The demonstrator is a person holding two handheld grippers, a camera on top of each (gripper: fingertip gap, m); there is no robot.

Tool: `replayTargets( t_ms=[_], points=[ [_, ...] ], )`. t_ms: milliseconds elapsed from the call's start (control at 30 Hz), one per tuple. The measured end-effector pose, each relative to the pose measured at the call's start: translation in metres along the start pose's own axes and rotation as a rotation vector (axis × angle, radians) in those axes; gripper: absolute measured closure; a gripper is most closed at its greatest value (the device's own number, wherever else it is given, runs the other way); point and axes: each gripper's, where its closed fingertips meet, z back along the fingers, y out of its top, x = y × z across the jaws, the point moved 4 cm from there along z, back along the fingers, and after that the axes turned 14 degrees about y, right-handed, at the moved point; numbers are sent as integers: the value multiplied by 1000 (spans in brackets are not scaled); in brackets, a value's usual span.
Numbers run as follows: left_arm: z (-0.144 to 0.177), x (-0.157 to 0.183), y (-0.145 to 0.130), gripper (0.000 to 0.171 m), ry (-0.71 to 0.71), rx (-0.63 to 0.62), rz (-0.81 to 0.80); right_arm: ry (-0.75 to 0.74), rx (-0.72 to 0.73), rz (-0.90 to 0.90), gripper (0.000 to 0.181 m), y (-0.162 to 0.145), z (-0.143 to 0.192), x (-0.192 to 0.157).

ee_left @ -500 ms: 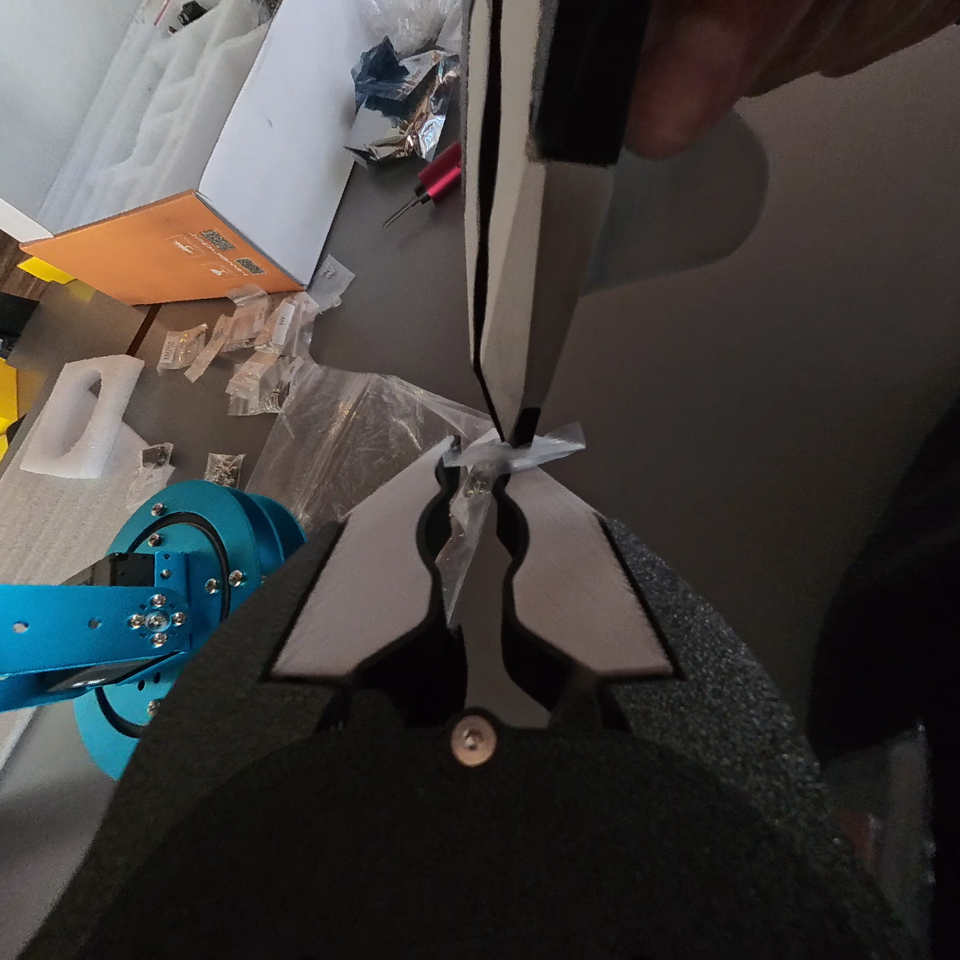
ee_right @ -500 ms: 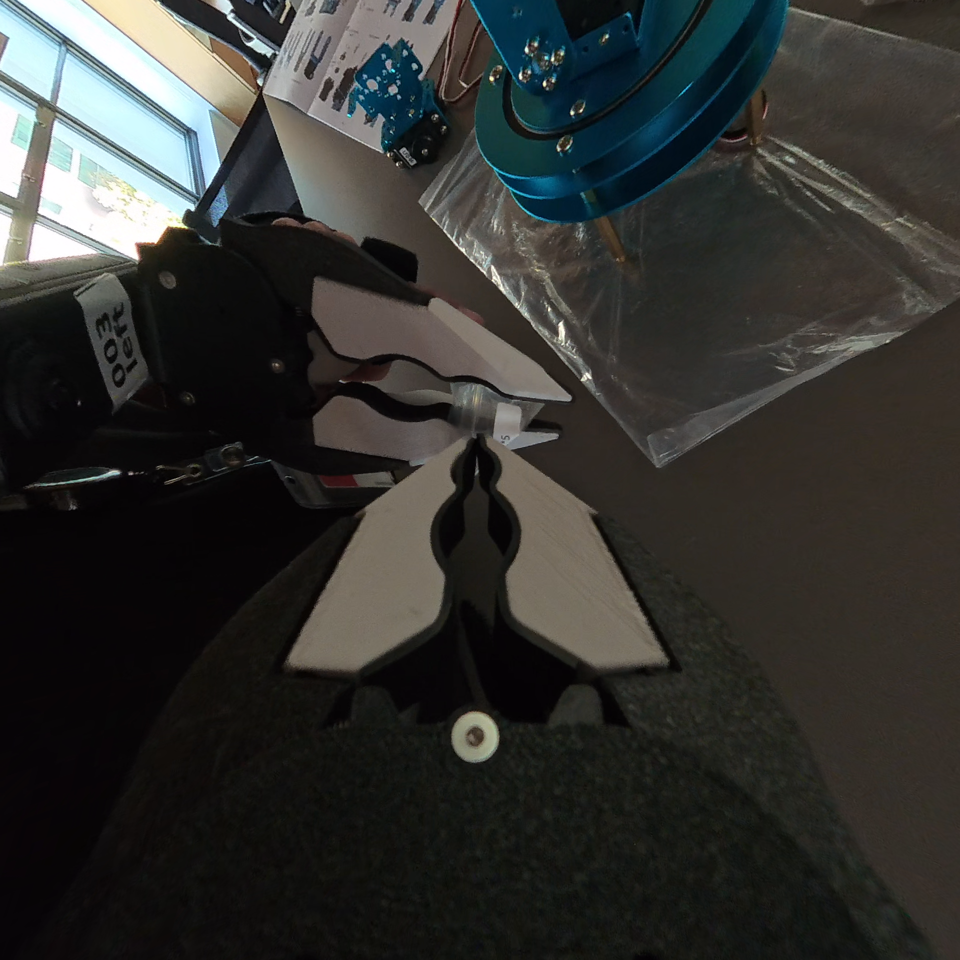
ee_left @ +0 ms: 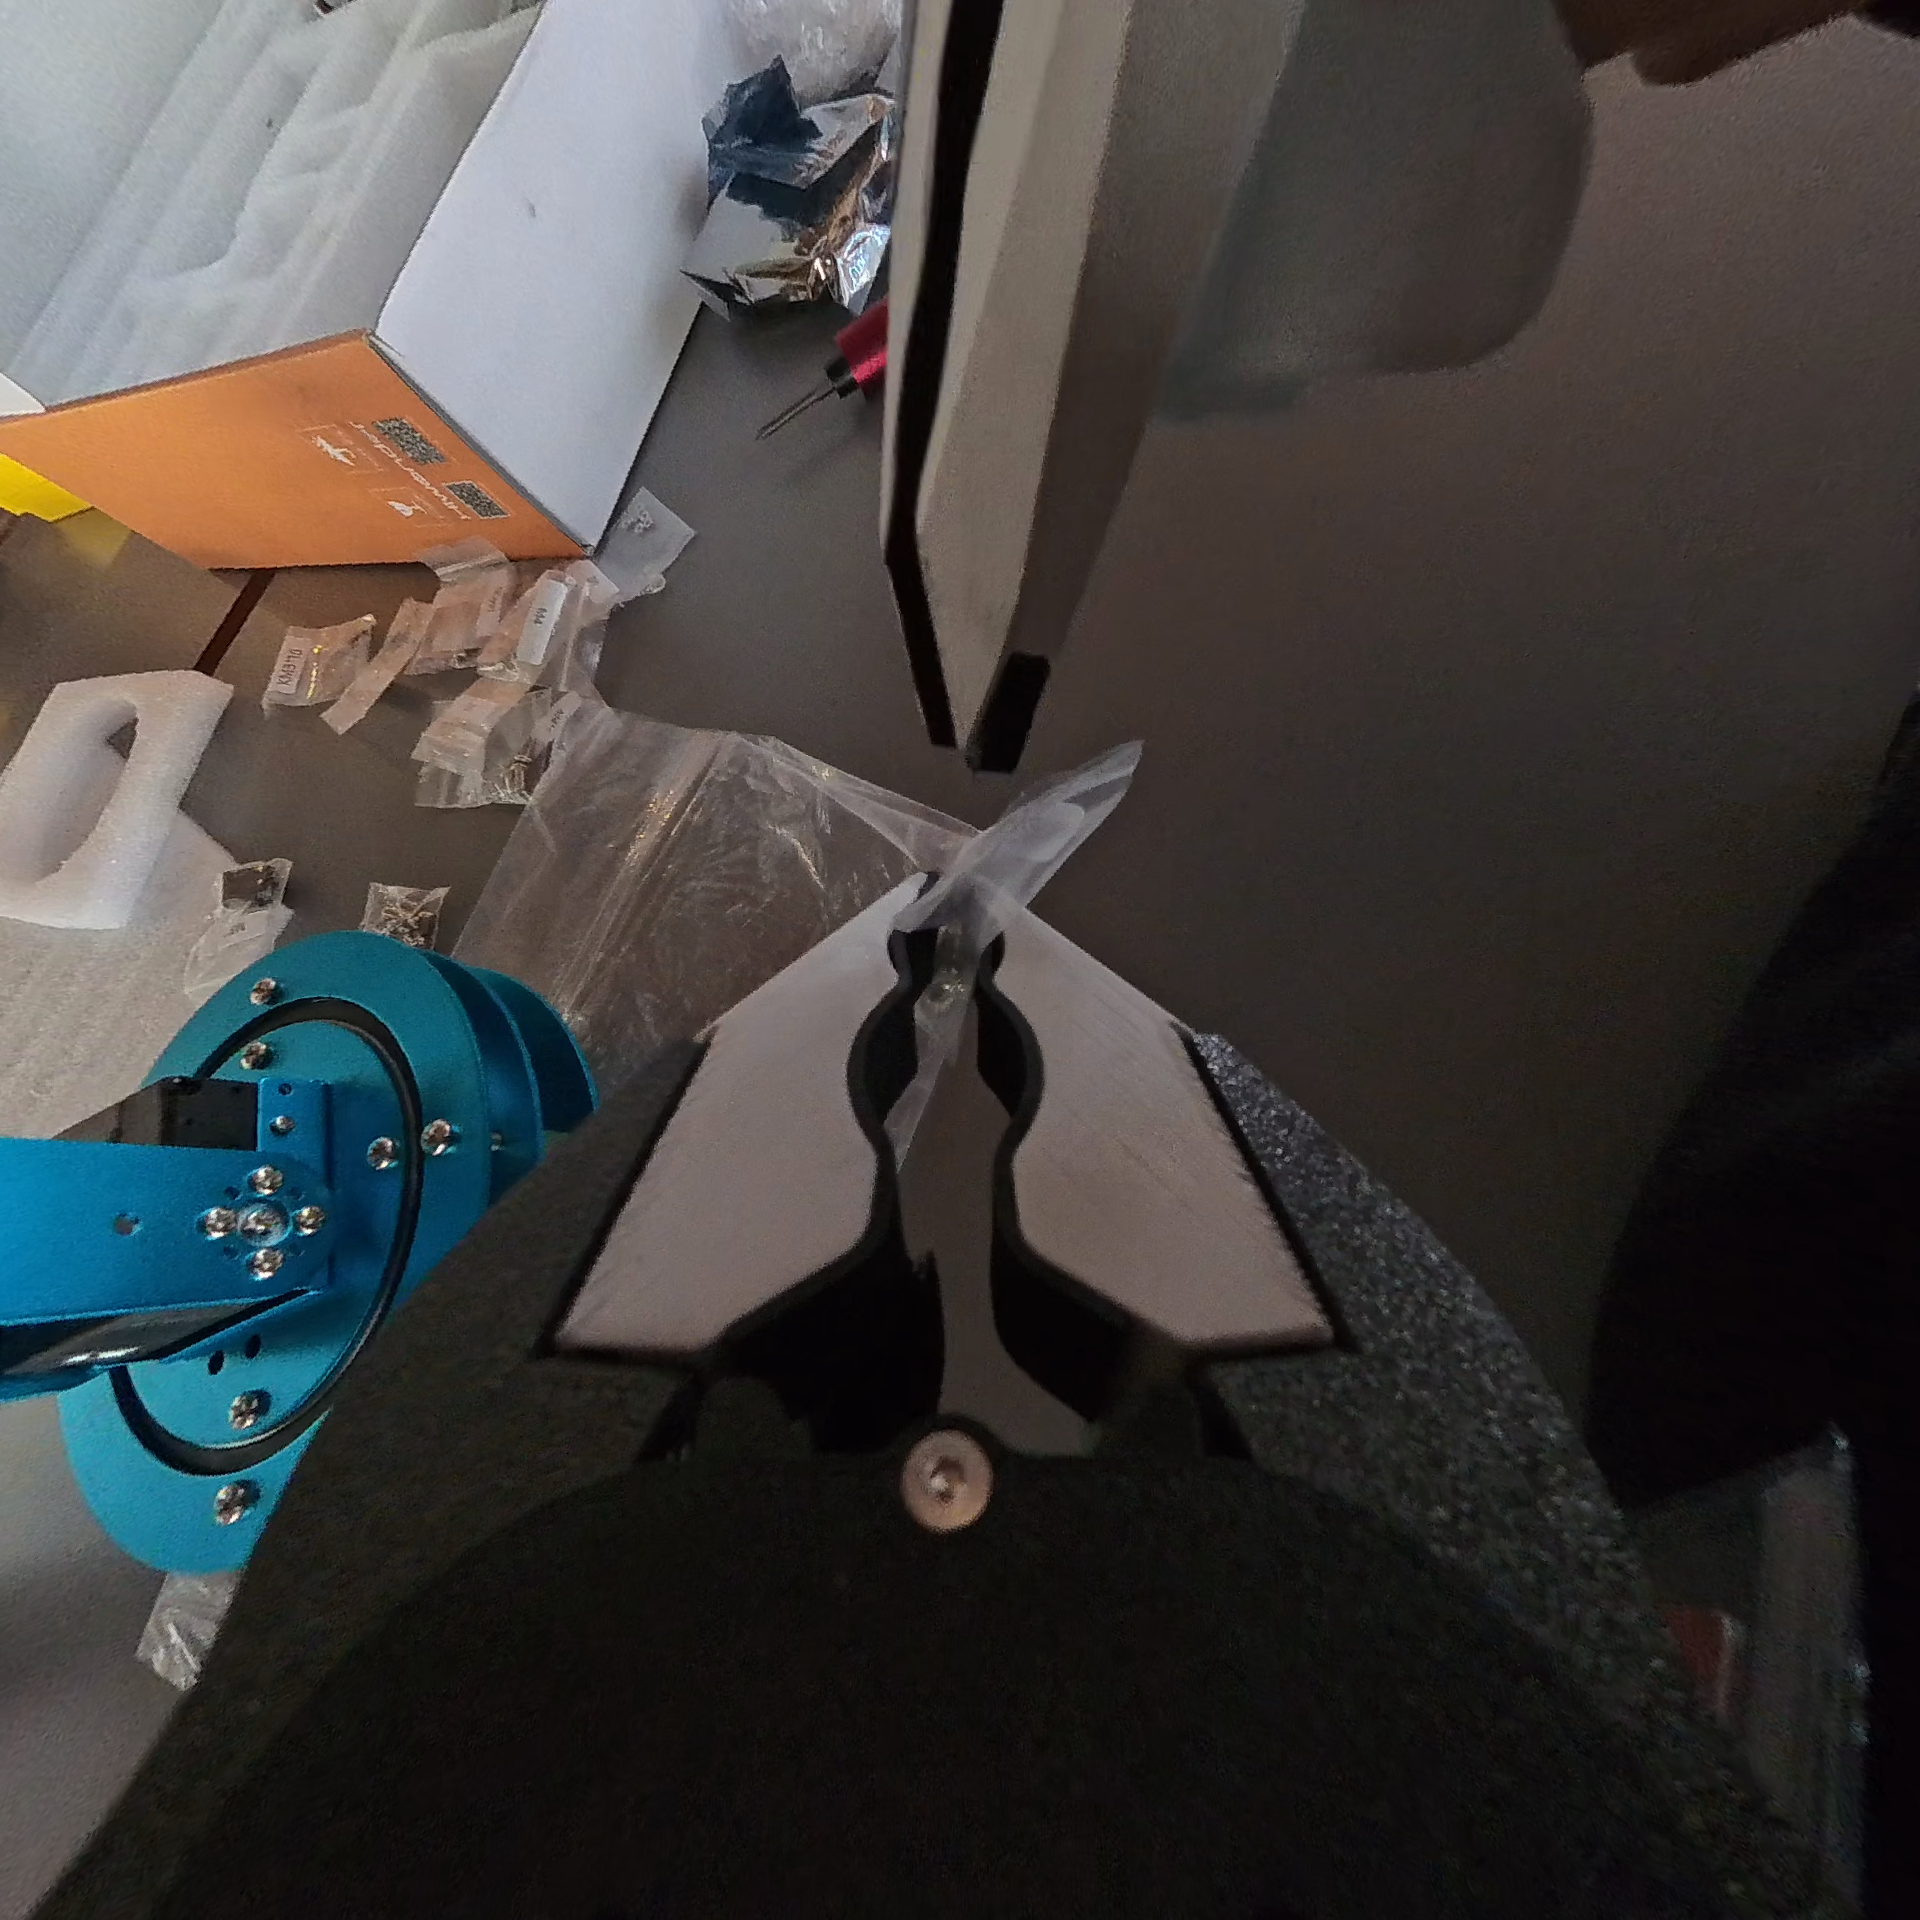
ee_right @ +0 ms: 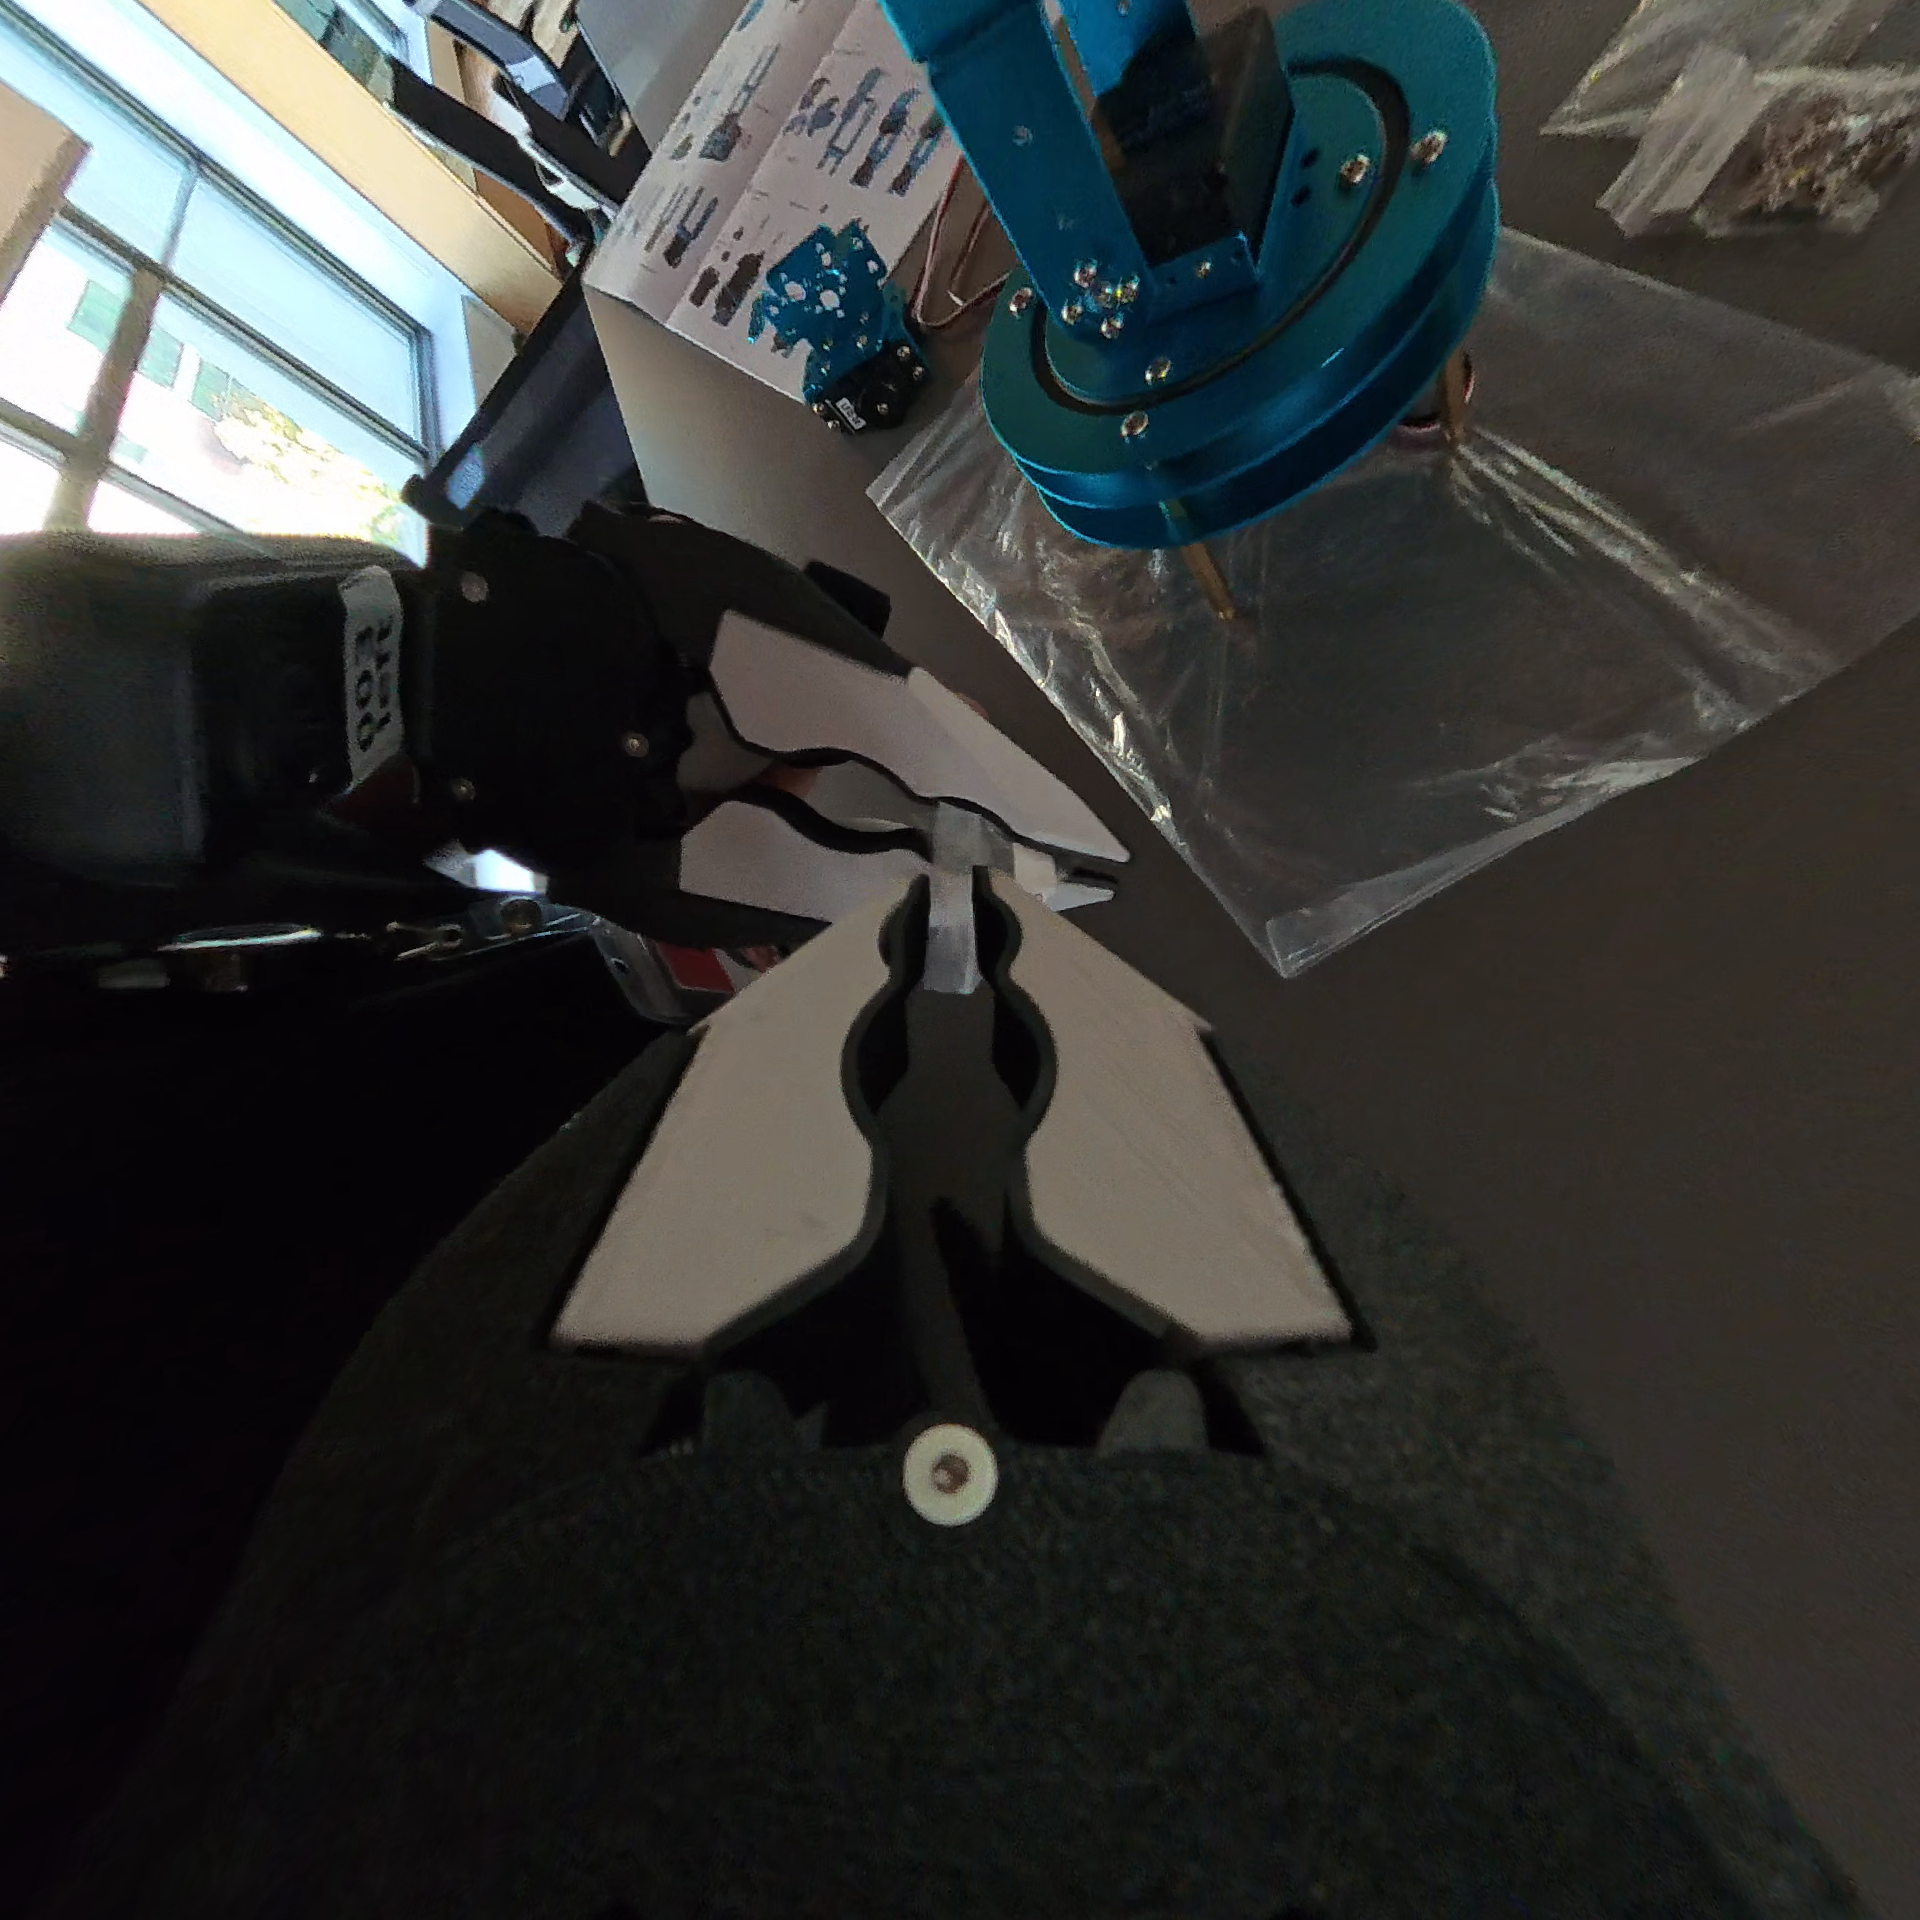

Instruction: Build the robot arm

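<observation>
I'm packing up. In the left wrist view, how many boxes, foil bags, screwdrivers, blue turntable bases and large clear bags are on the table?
Orange-and-white box: 1
Crumpled foil bag: 1
Red-handled screwdriver: 1
Blue turntable base: 1
Large clear plastic bag: 1
Total: 5

A glossy blue anodised metal turntable [ee_left: 312, 1195] stands on a crinkled clear plastic sheet [ee_right: 1455, 675] over the matt grey table [ee_left: 1403, 727]. The left gripper [ee_left: 951, 914], rough black foam with smooth white fingers [ee_left: 758, 1174], pinches a clear plastic sachet [ee_left: 997, 862].

2 tools: left tool [ee_left: 951, 914], right tool [ee_right: 951, 894]. 1 blue round base [ee_right: 1247, 343], 1 orange box [ee_left: 281, 457], 1 big clear bag [ee_right: 1455, 675].
</observation>
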Motion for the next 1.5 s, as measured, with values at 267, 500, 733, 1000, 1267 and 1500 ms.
replayTargets(
  t_ms=[267, 500, 733, 1000, 1267, 1500],
  points=[
    [1, 0, 2, 169, 2, 8, -6, -22, -71, 58, 178, -5, -5, -1],
    [4, -2, 5, 170, 10, 25, 0, 22, -47, 11, 177, -8, -6, 0],
    [3, -3, 5, 170, 6, 16, 9, -27, -71, 51, 173, -8, -8, 2],
    [0, -1, 2, 171, -18, -28, 42, -19, -84, 39, 169, -12, -15, 3],
    [0, -5, 1, 170, -29, -48, 130, -2, 13, 5, 181, -6, -9, 7],
    [11, -13, -9, 143, -57, -72, 280, 72, 197, -159, 181, -6, 14, 22]
  ],
)
